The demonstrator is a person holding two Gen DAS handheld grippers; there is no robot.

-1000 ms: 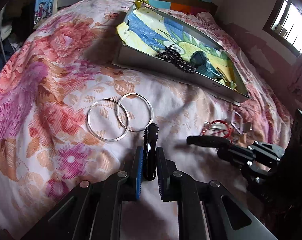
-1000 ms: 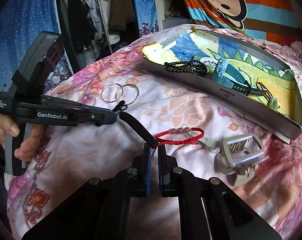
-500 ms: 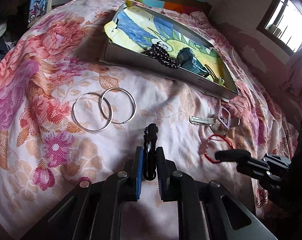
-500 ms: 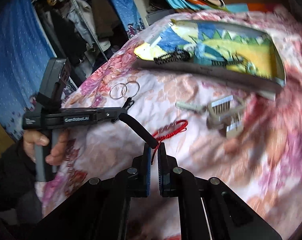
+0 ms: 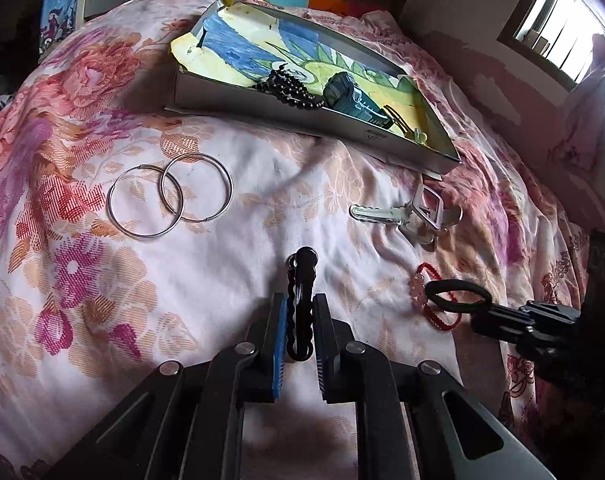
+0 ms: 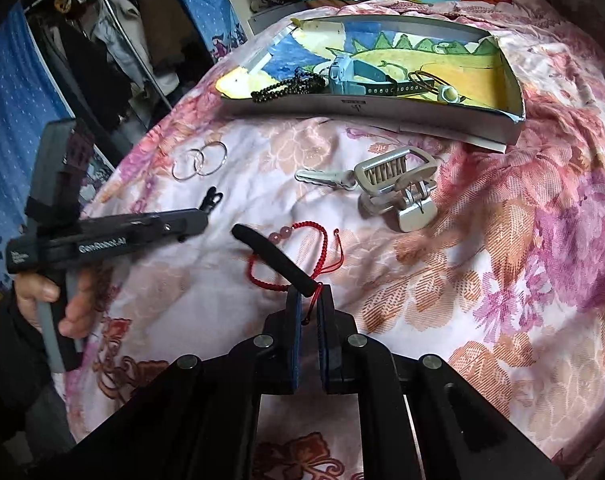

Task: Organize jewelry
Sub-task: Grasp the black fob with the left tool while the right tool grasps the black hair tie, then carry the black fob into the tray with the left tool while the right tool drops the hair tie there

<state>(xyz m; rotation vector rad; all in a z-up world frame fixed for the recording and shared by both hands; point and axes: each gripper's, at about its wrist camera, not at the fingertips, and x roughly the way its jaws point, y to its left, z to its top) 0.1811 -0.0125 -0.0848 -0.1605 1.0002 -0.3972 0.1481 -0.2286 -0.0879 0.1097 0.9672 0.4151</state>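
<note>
Hair ties held, tray waits up the bed

Left tool (image 5: 298,332) is pressed together on a black beaded hair tie (image 5: 300,300), whose long axis runs straight out along the fingers, its knobbed end poking past the tips. Right tool (image 6: 309,312) is closed on a plain black hair band (image 6: 272,258); in the right wrist view the band sticks out up and to the left as a dark bar, while the left wrist view shows it as an open loop (image 5: 456,296). A strand of the red cord bracelet (image 6: 294,256) also seems caught between the right fingers, though I cannot say for sure whether it is pinched or only lying across them.

What matters for the next move, as I judge it, is that the shallow tray (image 6: 382,114) lies ahead of both tools, up the bed (image 5: 222,272), its long side set across their line of reach. Each tool is well apart from it; neither looks clearly nearer.

Inside the tray sit a black bead string (image 6: 290,86), a blue-grey watch (image 6: 346,76) and something small and gold I cannot make out. On the bedspread remain two silver hoops (image 5: 168,196), a key (image 6: 322,178) and a grey claw clip (image 6: 398,188). The tray's near wall hides part of its floor from the left tool's camera.
</note>
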